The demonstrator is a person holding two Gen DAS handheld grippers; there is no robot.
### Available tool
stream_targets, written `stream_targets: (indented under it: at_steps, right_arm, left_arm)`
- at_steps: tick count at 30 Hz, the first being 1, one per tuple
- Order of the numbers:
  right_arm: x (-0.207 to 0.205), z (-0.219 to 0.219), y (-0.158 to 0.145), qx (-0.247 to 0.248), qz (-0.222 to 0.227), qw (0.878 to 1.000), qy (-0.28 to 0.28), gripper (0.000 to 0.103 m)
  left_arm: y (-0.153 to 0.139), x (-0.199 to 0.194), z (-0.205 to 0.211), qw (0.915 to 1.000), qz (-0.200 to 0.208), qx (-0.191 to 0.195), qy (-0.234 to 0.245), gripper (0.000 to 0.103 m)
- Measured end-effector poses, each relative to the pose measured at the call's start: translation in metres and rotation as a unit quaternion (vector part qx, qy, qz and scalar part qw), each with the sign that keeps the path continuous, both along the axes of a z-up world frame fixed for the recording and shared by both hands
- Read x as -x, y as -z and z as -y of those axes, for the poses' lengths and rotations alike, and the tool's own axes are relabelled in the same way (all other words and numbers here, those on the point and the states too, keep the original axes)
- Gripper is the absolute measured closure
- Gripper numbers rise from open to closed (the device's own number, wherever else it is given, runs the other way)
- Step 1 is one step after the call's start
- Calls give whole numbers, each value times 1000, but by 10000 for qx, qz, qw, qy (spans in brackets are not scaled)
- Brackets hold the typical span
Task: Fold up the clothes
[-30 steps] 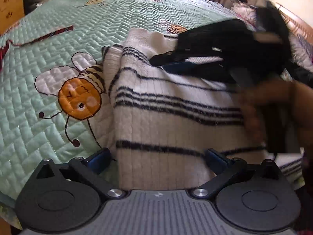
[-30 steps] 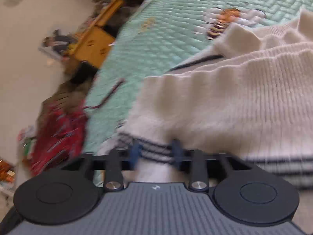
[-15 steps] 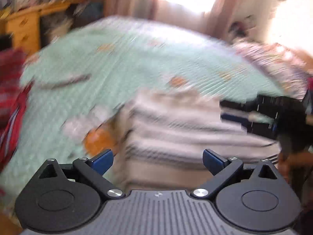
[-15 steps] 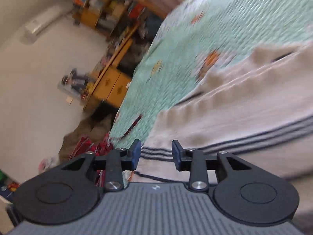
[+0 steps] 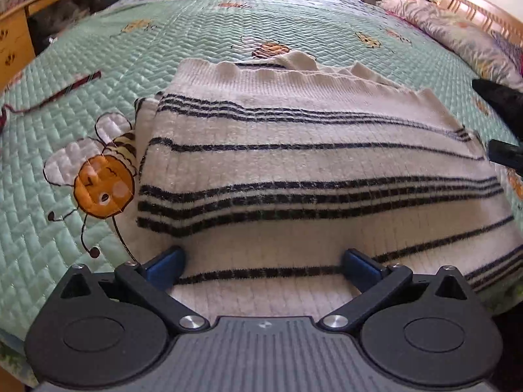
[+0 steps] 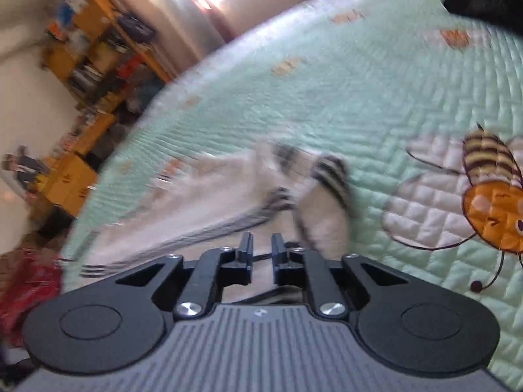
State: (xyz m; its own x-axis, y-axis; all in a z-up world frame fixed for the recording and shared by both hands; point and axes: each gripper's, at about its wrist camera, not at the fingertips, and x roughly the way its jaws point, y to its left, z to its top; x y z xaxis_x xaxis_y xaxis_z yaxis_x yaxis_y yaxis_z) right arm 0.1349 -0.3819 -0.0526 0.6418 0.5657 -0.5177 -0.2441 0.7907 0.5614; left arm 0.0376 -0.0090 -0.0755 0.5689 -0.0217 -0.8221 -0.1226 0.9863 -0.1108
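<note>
The striped sweater (image 5: 294,163) lies partly folded on the green quilt (image 5: 196,39), just right of the big bee (image 5: 104,189); it looks soft, thick and limp, best taken by a doubled edge or corner. The left gripper (image 5: 261,261) hangs over its near edge, jaws wide and empty. The right gripper (image 6: 261,245) points low across the quilt, its jaws having just narrowed nearly shut, striped knit behind them, though blur hides whether they pinch it.

Cream black-striped sweater (image 5: 310,163) lies folded flat on the bed
</note>
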Motion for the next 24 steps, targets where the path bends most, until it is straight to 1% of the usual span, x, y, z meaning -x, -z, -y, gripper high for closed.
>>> stream_targets:
  at_steps: [1,2,4,5,6,7,9,10,12,13,14,15,16,17,19,22,23,24]
  right_arm:
    - [10,-2,-5,-87,112,9998,-142,79]
    - [18,-1,-5,-69,136,9996,-245,72]
    - [31,-1,11,259,-47,9987,-436,67]
    - [31,-1,27,595,-240,9968,-481,77]
    - [36,3,36,676,-132,9963,-507,81]
    - [41,7,44,709,30,9961,-532,81]
    - [48,7,32,786,17,9959,-453,79]
    - [53,4,21,771,66,9960,-451,76]
    - [67,2,5,670,324,9945,-735,72]
    - [74,1,-3,617,458,9931,-887,66]
    - [76,0,1,733,447,9921,-918,58]
    - [78,0,8,879,412,9909,-929,56]
    - [79,-1,14,1024,377,9896,-939,58]
    - [81,-1,21,1169,342,9880,-949,65]
    - [84,-2,34,1458,271,9842,-969,64]
    - [86,-13,25,1812,278,9776,-1034,62]
    - [84,-15,23,1843,235,9771,-1033,61]
    - [83,-14,19,1772,179,9787,-1017,61]
  left_arm:
    - [2,1,0,10000,16,-5,18,1]
    - [4,1,1,10000,39,-40,49,1]
    - [8,2,2,9999,83,-103,107,0]
    - [9,2,2,9998,103,-128,131,0]
    - [9,2,2,9997,113,-140,145,0]
    - [9,2,2,9997,109,-137,150,0]
    - [7,2,1,9998,90,-118,161,0]
    - [7,2,1,9998,90,-119,163,0]
    - [8,3,2,9997,101,-136,165,0]
    - [8,4,3,9997,110,-159,169,0]
    - [8,4,4,9996,118,-186,167,0]
    - [8,4,5,9996,114,-206,151,0]
    - [8,3,6,9996,93,-230,141,0]
    - [8,2,7,9996,64,-255,136,0]
    - [7,1,7,9995,14,-280,125,0]
    - [7,-1,7,9995,-19,-283,103,0]
    - [7,0,7,9995,-15,-294,102,0]
    - [7,0,8,9995,-8,-306,104,0]
